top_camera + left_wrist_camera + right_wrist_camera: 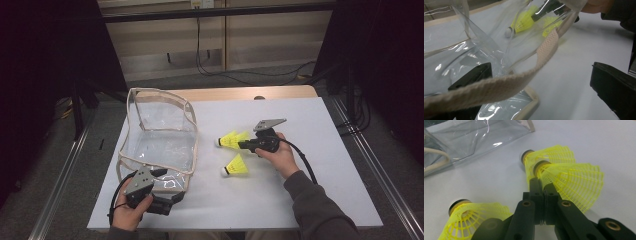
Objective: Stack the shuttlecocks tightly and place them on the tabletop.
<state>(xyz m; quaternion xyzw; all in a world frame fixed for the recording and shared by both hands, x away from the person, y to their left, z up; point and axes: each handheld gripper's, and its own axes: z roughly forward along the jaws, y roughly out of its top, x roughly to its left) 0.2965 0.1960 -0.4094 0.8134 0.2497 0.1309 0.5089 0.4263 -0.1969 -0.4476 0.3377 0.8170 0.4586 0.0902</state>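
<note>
A clear plastic bag with beige trim stands open on the left of the white mat. My left gripper is at the bag's near corner, open, and the beige rim strap crosses between its wide-apart jaws. One jaw sits behind the clear wall. Two yellow shuttlecocks lie together at mid-table. My right gripper is shut on the mesh skirt of the nearer shuttlecock, with the other shuttlecock just behind it. A third shuttlecock lies closer to me.
The white mat covers the table, with a wooden strip along its far edge. Cables lie on the floor beyond. Metal rails run along both sides of the table.
</note>
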